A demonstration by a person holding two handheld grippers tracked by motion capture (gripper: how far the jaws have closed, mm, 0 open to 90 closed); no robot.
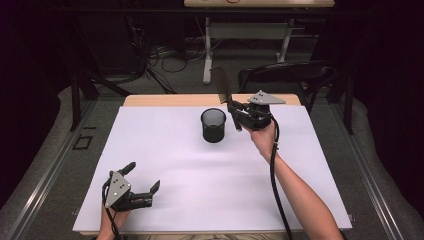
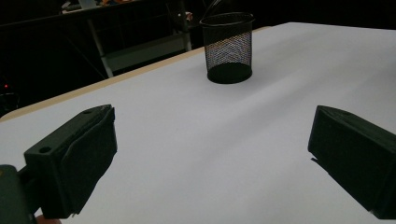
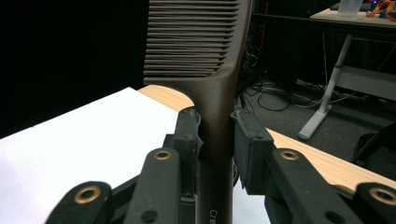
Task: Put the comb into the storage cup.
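Both fingers (image 3: pixel 189 135) flanking comb (image 3: pixel 205 56)

Open white table (image 1: pixel 200 190), mesh cup (image 1: pixel 213 125) the lone obstacle (far centre)

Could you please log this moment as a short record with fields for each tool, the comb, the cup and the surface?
right tool: shut on the comb's handle, raised beside the cup
comb: dark, teeth end up
left tool: open, holds nothing, near the table's front edge
mesh cup: black, upright, looks empty
table: white sheet over wood
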